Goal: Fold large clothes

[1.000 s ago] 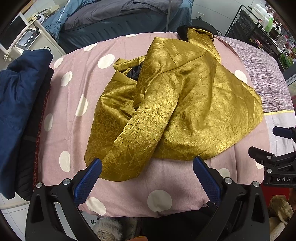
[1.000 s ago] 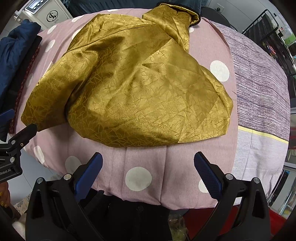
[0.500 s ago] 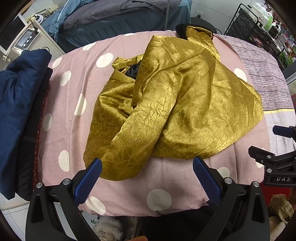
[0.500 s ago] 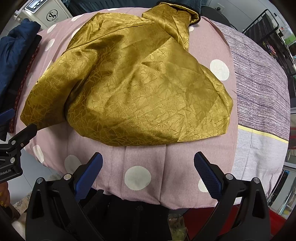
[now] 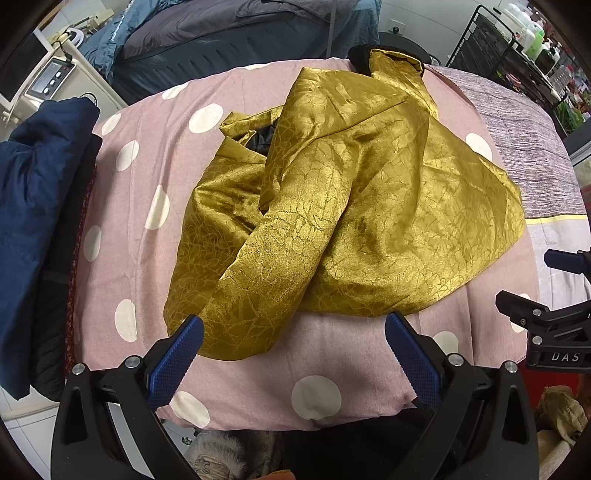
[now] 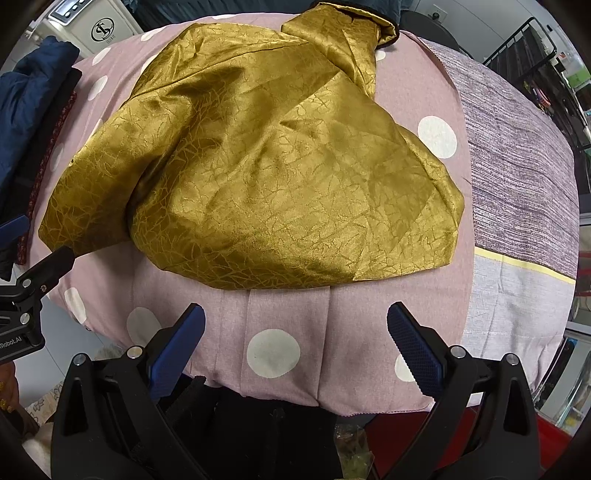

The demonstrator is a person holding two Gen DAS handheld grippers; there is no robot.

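A shiny gold garment point(image 5: 354, 206) point(image 6: 280, 177) with a black lining lies crumpled on a pink polka-dot cover point(image 5: 140, 192) point(image 6: 295, 325). One sleeve point(image 5: 266, 280) drapes toward the near left edge. My left gripper point(image 5: 293, 332) hovers open just in front of that sleeve's end, its left blue pad point(image 5: 173, 362) close to the cloth. My right gripper point(image 6: 295, 328) is open over bare cover, short of the garment's near hem point(image 6: 258, 280). Nothing is held by either one. Each gripper shows at the side of the other's view.
Dark blue clothing point(image 5: 29, 206) point(image 6: 26, 96) is piled at the left edge of the surface. A purple striped blanket point(image 5: 524, 140) point(image 6: 517, 177) covers the right side. A wire rack point(image 5: 517, 48) stands at the back right and a white appliance point(image 6: 96, 26) at the back left.
Both views have shifted slightly forward toward the garment. The garment itself has not moved and both grippers stay open.
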